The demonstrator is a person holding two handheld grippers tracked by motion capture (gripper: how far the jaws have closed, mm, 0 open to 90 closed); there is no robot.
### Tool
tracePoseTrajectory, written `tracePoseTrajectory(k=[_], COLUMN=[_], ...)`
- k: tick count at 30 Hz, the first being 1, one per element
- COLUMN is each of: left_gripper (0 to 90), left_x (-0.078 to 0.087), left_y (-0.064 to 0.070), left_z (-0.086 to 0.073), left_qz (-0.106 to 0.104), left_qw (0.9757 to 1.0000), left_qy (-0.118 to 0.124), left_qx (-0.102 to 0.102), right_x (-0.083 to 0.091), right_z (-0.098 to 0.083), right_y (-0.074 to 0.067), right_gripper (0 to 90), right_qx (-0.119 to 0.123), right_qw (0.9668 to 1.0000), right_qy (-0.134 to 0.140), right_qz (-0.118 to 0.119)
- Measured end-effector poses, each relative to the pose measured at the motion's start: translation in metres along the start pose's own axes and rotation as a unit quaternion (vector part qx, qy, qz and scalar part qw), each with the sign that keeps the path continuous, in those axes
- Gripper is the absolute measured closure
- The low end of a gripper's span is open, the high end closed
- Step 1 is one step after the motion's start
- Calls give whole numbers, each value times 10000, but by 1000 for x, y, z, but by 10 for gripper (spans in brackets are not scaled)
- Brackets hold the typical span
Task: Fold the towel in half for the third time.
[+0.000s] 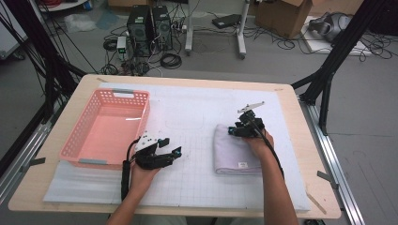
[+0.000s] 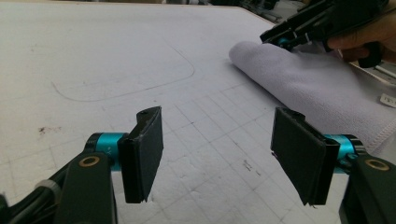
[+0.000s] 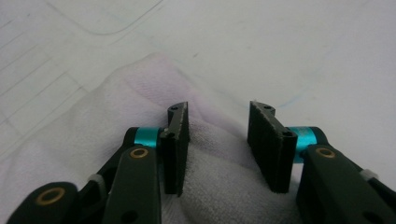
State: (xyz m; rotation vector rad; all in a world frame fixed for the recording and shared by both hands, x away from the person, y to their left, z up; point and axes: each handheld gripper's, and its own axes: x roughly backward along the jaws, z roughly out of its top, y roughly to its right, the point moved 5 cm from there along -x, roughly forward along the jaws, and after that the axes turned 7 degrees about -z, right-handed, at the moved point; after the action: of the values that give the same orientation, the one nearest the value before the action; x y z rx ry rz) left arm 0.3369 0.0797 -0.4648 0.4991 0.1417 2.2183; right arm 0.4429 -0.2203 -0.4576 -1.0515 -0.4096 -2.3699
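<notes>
A folded white towel (image 1: 234, 157) (image 2: 303, 79) (image 3: 93, 140) lies on the white gridded mat (image 1: 187, 117), right of centre. My right gripper (image 1: 234, 131) (image 3: 218, 140) (image 2: 280, 37) rests at the towel's far edge. Its jaws stand apart with a hump of towel rising between them, and the pads do not pinch it. My left gripper (image 1: 171, 146) (image 2: 217, 158) hovers low over the bare mat left of the towel, open, with nothing between its pads. It points toward the towel.
A pink plastic basket (image 1: 77, 136) stands at the left of the table with nothing in it, just beside my left hand. A faint pen outline (image 2: 140, 88) is drawn on the mat beyond the left gripper. The wooden table edge (image 1: 319, 178) runs around the mat.
</notes>
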Motion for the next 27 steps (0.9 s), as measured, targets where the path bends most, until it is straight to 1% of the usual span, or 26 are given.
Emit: tracePoseTrajectory(k=[2,3,5,6,7,8,9,10,11,12,13,14,15,16,19,21,22,24,26,27], left_gripper=[346,346,346,346,346,346,346,346,346,344,341,340,340,339,337,337,336,336,336,336], left_x=[0,0,-1,-1,-1,-1,-1,0,0,0,0,0,0,0,0,0,-1,-1,-2,-2], left_y=[0,1,1,1,1,1,1,1,1,1,1,1,1,1,1,2,2,3,3,3], left_z=[0,0,0,0,0,0,0,0,0,0,0,0,0,0,0,0,1,0,0,0], left_qz=[0,-4,-9,-9,-5,-6,-12,-11,-11,1,17,17,34,57,45,49,43,50,58,58], left_qw=[10000,10000,10000,10000,10000,10000,10000,10000,10000,10000,10000,10000,10000,10000,10000,10000,10000,10000,10000,10000], left_qy=[-14,-18,-18,-18,-19,-21,-27,-33,-33,-30,-35,-35,-30,-17,-26,-16,9,-1,-18,-18], left_qx=[-14,-9,-19,-19,-12,-8,-7,-14,-14,-15,-38,-38,-51,-16,-45,-53,-51,-64,-63,-63], right_x=[0,1,1,2,4,6,8,8,6,2,1,3,3,18,45,60,66,73,78,79], right_z=[0,0,3,6,10,16,20,25,25,23,21,20,20,20,13,4,-2,-14,-31,-39], right_y=[-1,-2,-1,-1,-3,-6,-9,-13,-15,-16,-16,-14,-14,-6,8,19,24,27,28,29], right_gripper=[750,794,835,840,842,841,840,832,808,748,680,634,634,623,626,648,661,677,683,679], right_qx=[32,45,33,113,206,341,439,626,682,653,532,355,355,40,-235,-378,-414,-426,-541,-533], right_qw=[9998,9998,9998,9998,9994,9978,9962,9931,9929,9943,9955,9963,9963,9939,9898,9880,9879,9899,9931,9938], right_qy=[-14,-12,1,85,274,566,754,971,934,787,723,724,724,1025,1239,1291,1273,1169,930,867], right_qz=[175,210,204,142,43,-3,-55,-185,-275,-313,-294,-301,-301,-411,-659,-754,-782,-684,-463,-451])
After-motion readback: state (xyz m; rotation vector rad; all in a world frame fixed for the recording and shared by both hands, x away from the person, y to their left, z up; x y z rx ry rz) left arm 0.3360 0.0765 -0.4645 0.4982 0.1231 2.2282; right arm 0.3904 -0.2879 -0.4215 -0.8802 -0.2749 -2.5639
